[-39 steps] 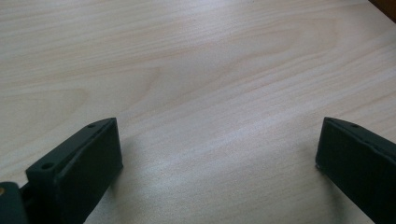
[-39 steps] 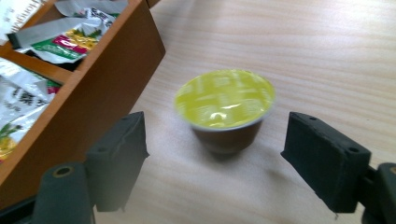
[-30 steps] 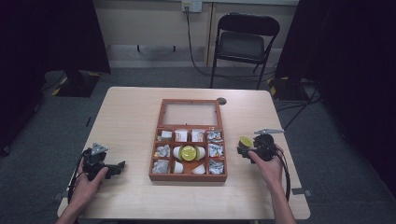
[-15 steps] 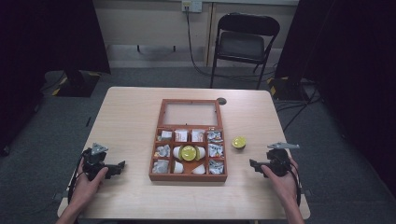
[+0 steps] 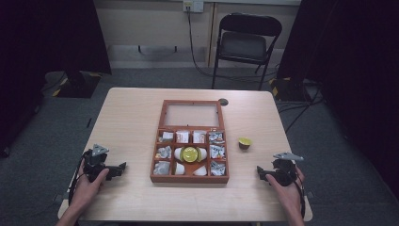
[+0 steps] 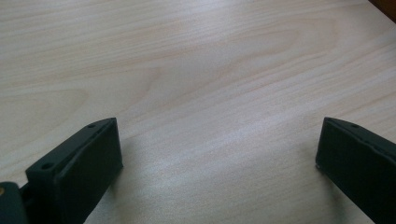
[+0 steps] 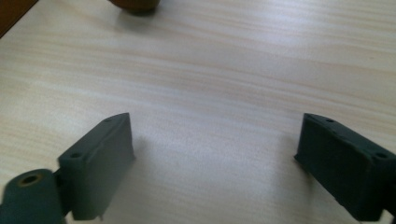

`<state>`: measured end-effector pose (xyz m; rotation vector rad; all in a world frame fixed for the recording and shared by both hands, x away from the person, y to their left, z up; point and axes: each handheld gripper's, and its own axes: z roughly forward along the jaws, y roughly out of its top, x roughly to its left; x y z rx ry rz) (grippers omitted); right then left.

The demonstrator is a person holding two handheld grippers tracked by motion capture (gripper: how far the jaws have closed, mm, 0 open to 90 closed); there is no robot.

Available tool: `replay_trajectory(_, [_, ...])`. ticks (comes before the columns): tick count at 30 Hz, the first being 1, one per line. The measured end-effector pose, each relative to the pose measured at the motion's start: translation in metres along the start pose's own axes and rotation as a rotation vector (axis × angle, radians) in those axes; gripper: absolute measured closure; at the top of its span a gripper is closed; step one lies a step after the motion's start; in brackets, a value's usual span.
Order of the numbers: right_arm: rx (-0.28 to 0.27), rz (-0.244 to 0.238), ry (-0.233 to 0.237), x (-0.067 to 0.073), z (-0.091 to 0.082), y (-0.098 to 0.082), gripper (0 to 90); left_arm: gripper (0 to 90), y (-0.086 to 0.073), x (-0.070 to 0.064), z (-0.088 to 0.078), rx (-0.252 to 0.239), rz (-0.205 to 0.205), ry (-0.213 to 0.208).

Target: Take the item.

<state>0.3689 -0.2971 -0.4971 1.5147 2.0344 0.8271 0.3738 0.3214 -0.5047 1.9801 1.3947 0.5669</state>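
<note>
While the small brown cup with the yellow-green top (image 5: 244, 142) sits alone on the pale wooden table (image 5: 131, 117) just right of the reddish-brown compartment box (image 5: 190, 142), your right gripper (image 5: 261, 173) rests well apart from it near the table's front edge — its jaws have just been opening and stand wide with nothing between them. Your left gripper (image 5: 120, 168) lies at the front left, jaws spread wide too — only bare wood between them.

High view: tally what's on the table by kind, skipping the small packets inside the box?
Wooden box: 1
Yellow-topped pods: 2, one in the box, one loose on the table
Grippers: 2, the left gripper and the right gripper, both resting on the table
Total: 5
</note>
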Motion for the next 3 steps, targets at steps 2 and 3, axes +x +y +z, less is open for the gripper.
replay_trajectory(2, [-0.021,0.007,-0.001,-0.0002,0.0014,-0.0022,7.0,0.0,-0.0001,-0.0001,0.0002,-0.002,-0.001,0.001])
replay_trajectory(3, [-0.021,0.007,-0.001,-0.0001,0.0014,-0.0022,7.0,0.0,0.0,0.0,-0.0001,0.001,0.0,-0.001])
